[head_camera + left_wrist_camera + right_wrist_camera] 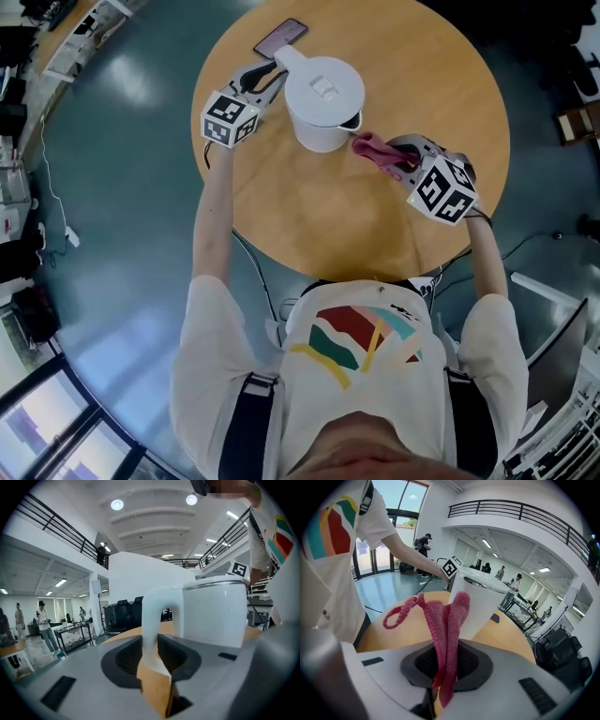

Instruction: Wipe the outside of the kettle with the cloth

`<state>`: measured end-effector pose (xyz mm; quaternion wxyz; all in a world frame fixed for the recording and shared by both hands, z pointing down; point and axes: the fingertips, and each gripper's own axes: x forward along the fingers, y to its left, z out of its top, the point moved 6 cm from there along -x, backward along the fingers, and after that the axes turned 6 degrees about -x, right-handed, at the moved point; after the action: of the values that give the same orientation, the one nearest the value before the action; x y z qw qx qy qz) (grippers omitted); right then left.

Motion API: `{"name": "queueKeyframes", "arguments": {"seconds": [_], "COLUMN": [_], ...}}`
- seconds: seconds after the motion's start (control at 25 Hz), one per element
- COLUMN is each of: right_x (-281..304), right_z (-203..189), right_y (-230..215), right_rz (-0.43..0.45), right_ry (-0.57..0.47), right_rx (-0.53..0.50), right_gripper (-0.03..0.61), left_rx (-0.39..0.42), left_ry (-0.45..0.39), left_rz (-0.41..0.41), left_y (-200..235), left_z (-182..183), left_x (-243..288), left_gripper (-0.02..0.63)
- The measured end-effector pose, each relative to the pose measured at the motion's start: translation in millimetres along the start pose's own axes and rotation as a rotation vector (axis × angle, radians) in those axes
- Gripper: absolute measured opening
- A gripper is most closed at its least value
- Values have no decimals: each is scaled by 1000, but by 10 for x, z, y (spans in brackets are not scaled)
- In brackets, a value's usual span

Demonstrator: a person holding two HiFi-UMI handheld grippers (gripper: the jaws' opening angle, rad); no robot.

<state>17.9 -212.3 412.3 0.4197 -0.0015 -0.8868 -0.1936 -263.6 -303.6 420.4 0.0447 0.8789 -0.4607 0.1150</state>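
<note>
Left gripper (pixel 265 80) pinches the handle (pixel 152 620), steadying the kettle (pixel 323 103). Right gripper (pixel 398 159) is clamped on the cloth (pixel 447 620), which sits bunched just beside the kettle wall near the spout; contact unclear. To wipe well: hold the handle firm, press a flat fold to the wall and sweep around with light pressure so the kettle doesn't slide. Kettle stands upright on a round wooden table (pixel 319 216), phone (pixel 279 37) behind it. Open hall, blue-grey floor (pixel 122 187), people at benches.
</note>
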Motion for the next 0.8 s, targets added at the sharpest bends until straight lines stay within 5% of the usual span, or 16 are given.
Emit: {"name": "queueKeyframes", "arguments": {"seconds": [0.36, 0.8], "right_x": [-75, -160], "right_z": [323, 508], "right_y": [486, 1058], "right_rz": [9, 20], "right_ry": [-55, -115], "right_rx": [8, 35], "right_gripper": [38, 39], "left_rx": [-28, -62], "left_ry": [16, -6], "left_rz": [253, 230], "left_y": [-357, -1364], "left_z": [-205, -348], "left_x": [-843, -1387], "left_gripper": [129, 81]}}
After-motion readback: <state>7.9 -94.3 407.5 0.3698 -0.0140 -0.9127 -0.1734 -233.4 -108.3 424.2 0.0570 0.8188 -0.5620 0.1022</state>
